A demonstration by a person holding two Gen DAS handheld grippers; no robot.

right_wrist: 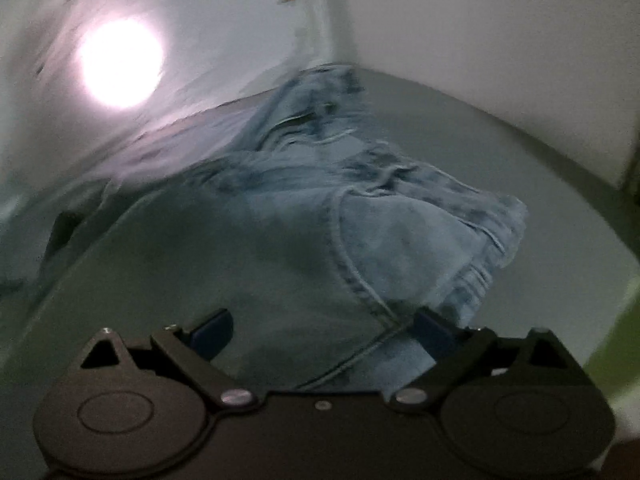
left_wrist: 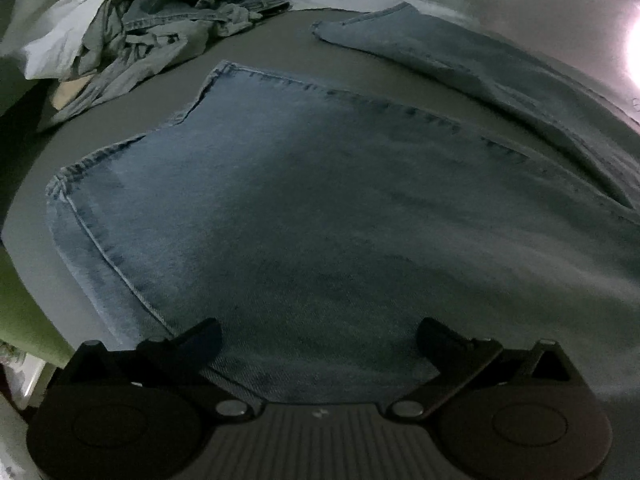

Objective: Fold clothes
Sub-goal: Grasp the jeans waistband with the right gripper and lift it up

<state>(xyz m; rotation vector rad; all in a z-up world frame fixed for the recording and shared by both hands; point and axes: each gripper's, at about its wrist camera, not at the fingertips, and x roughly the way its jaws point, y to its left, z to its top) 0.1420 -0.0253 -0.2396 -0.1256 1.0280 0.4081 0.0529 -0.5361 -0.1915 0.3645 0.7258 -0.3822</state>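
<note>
I have the pair of light-blue denim jeans (left_wrist: pixel 320 208) spread flat on the grey tabletop (left_wrist: pixel 280 44), one leg laid out wide under my left tongs (left_wrist: pixel 318 336) and the other (left_wrist: pixel 460 60) angled away beyond it, so the cloth is smooth enough to take a clean crease. The left tongs are spread, hovering over the denim and gripping nothing. My right tongs (right_wrist: pixel 322 330) are spread too, low over the bunched waistband end (right_wrist: pixel 400 216), a stitched seam (right_wrist: pixel 352 276) running in beside the right-hand finger; I judge they are lined up to pinch there. A rumpled heap of grey-blue clothes (left_wrist: pixel 160 28) waits at the far corner, well apart from the jeans.
</note>
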